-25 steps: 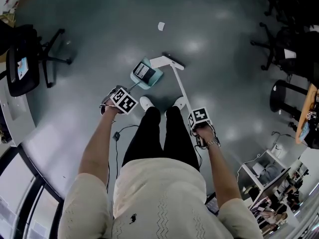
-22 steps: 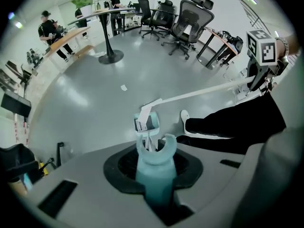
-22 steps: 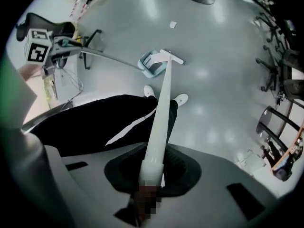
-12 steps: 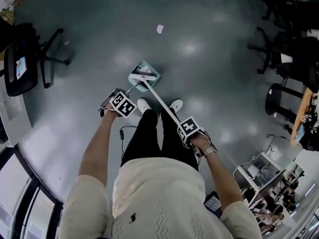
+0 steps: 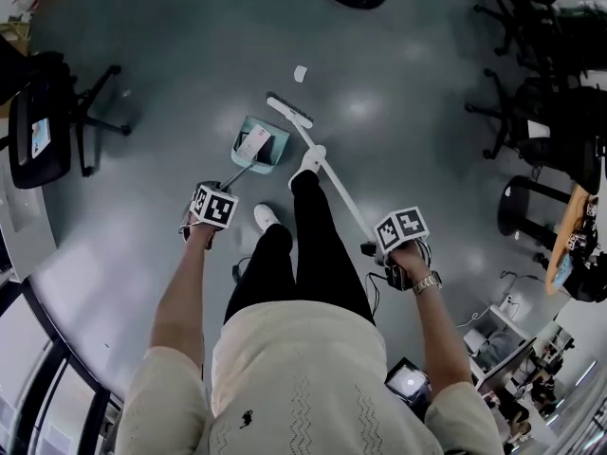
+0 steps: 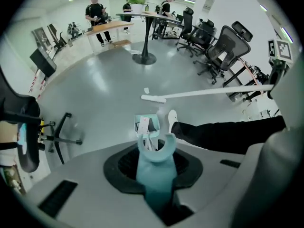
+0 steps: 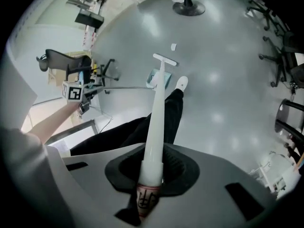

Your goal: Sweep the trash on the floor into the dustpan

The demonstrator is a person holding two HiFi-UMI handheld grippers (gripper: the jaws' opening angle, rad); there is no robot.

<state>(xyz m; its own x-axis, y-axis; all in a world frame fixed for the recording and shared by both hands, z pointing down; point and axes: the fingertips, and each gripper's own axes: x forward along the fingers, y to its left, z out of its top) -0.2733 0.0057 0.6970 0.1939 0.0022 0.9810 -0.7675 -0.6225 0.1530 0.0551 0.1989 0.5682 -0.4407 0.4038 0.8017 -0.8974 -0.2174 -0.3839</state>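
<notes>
**Trash scrap lies beyond the broom head, with the dustpan behind it**

Your left gripper [image 6: 156, 167] has its jaws clamped on the teal dustpan handle [image 6: 154, 179]. Your right gripper [image 7: 149, 186] is closed tight on the white broom handle [image 7: 155, 122].

In the head view, the dustpan [image 5: 258, 145] sits on the floor at about 1 o'clock from the left gripper [image 5: 211, 207]. A paper [image 5: 252, 144] already lies inside it. The broom head [image 5: 289, 112] rests at about 11 o'clock from the right gripper [image 5: 403, 230], just past the pan.

The trash scrap [image 5: 300, 73] lies on bare floor at 12 o'clock from the broom head, apart from it and far from both sets of jaws.

Watch these risks:
- **Landing short:** if the head comes down before the scrap, the stroke will likely push it away rather than draw it in.
- **Pulling too fast:** the scrap looks light, so a quick pull may send it sideways past the pan's mouth.
- **Tipping the pan:** tilt the dustpan handle and the paper inside may slide out.
- **Your shoe:** the forward shoe [image 5: 311, 156] sits right beside the broom handle and could block the return stroke.
</notes>
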